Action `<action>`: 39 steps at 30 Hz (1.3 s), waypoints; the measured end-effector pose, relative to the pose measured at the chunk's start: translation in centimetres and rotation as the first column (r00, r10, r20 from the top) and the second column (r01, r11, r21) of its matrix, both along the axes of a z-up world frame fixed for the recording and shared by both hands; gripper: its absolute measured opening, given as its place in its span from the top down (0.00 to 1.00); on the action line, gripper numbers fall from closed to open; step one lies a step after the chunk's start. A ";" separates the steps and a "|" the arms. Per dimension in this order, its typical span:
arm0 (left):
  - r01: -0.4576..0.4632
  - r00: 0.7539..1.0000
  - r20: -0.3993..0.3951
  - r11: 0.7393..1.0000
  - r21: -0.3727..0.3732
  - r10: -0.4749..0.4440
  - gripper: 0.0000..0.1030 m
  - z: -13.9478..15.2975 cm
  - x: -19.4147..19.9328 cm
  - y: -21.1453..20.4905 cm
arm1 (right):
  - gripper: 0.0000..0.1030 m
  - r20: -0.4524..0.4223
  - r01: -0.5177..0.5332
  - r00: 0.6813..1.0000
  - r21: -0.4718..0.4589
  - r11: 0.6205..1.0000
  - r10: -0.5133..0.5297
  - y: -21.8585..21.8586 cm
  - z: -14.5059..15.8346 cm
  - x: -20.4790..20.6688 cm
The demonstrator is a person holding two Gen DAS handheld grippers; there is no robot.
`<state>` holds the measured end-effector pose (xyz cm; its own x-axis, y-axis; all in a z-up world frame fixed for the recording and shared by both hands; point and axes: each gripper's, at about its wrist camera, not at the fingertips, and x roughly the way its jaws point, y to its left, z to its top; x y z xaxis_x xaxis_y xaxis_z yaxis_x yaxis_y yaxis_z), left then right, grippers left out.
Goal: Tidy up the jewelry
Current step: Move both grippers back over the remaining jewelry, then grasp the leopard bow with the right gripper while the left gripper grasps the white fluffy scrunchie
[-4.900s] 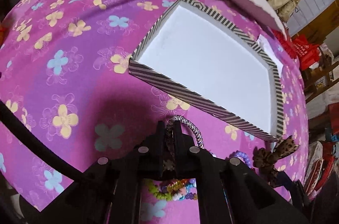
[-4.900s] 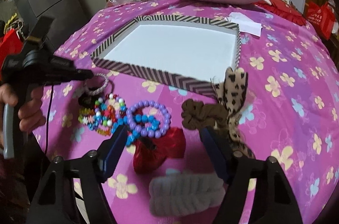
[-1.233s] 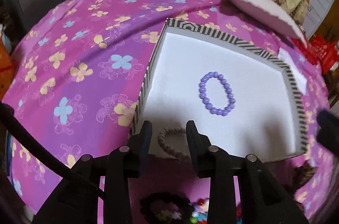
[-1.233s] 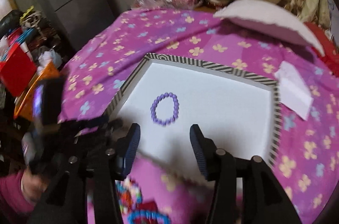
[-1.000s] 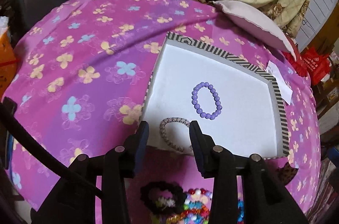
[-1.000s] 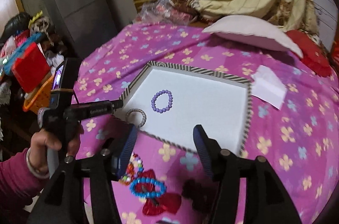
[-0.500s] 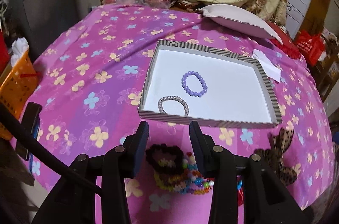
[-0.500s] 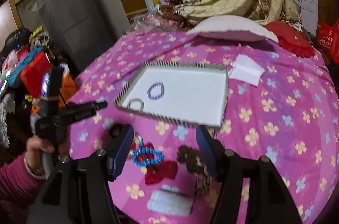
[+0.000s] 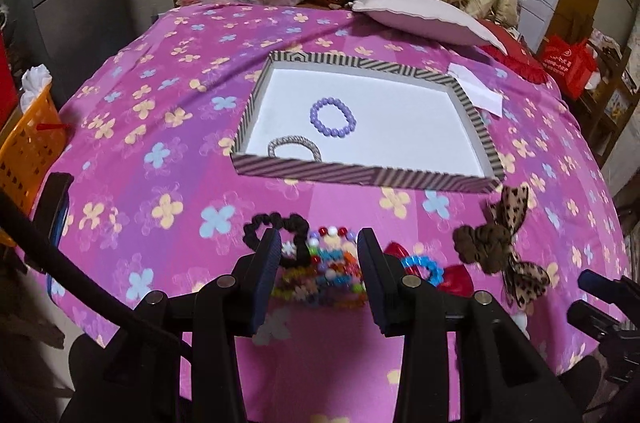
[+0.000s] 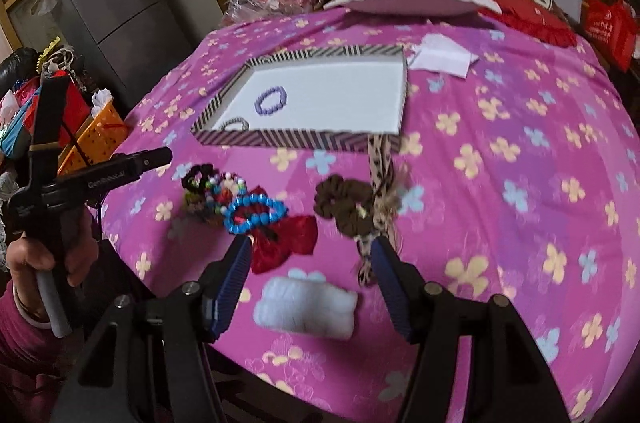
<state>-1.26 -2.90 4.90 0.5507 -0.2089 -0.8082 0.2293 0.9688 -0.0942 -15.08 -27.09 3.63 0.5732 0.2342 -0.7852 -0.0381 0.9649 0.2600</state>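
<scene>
A striped-rim tray [image 9: 360, 175] [image 10: 296, 138] sits on the pink flowered cloth and holds a purple bead bracelet [image 9: 333, 117] [image 10: 271, 100] and a silver band [image 9: 294, 146] [image 10: 236, 123]. My left gripper [image 9: 318, 251] is open and empty above the near pile: a black scrunchie [image 9: 276, 227], colourful bead bracelets [image 9: 324, 271] and a blue bead bracelet [image 9: 424, 267] [image 10: 256, 209]. My right gripper [image 10: 310, 259] is open and empty, near a red bow [image 10: 286, 241], a brown scrunchie [image 10: 346, 205] and a leopard bow [image 9: 510, 223] [image 10: 380, 175].
A white fluffy band [image 10: 306, 307] lies by the near table edge. A white pillow [image 9: 424, 17] and folded paper [image 9: 478, 93] lie beyond the tray. An orange basket [image 9: 28, 147] stands left of the table. The hand holding the left gripper [image 10: 52, 255] is at the right view's left.
Both grippers have pulled back from the tray toward the near edge. Earlier the left gripper let go of the silver band in the tray, where the purple bracelet also lies now.
</scene>
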 end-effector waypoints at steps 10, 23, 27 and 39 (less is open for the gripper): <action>0.052 0.996 -0.066 0.997 -0.050 -0.055 0.50 -1.2 -2.3 -0.6 | 0.33 -0.056 0.062 0.996 -0.032 0.998 -0.064 -1.5 -2.6 -0.9; 0.129 0.982 -0.128 0.990 -0.053 -0.135 0.50 -3.2 -4.0 -2.8 | 0.33 -0.068 0.099 0.992 -0.055 0.994 -0.102 -2.1 -6.4 4.5; 0.128 0.982 -0.134 0.990 -0.056 -0.135 0.50 -3.4 -4.0 -2.8 | 0.41 -0.065 0.106 0.992 -0.070 0.992 -0.111 -2.2 -7.0 6.8; 0.281 0.943 -0.144 0.949 -0.143 -0.301 0.46 -3.3 -5.6 -5.5 | 0.80 -0.034 0.126 0.991 -0.119 0.985 -0.131 -4.0 -7.6 6.8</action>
<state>-6.88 -8.35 1.59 0.3155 -0.4404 -0.8405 0.4718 0.8413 -0.2637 -8.25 -31.10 -3.95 0.5589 0.0665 -0.8265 0.0966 0.9848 0.1446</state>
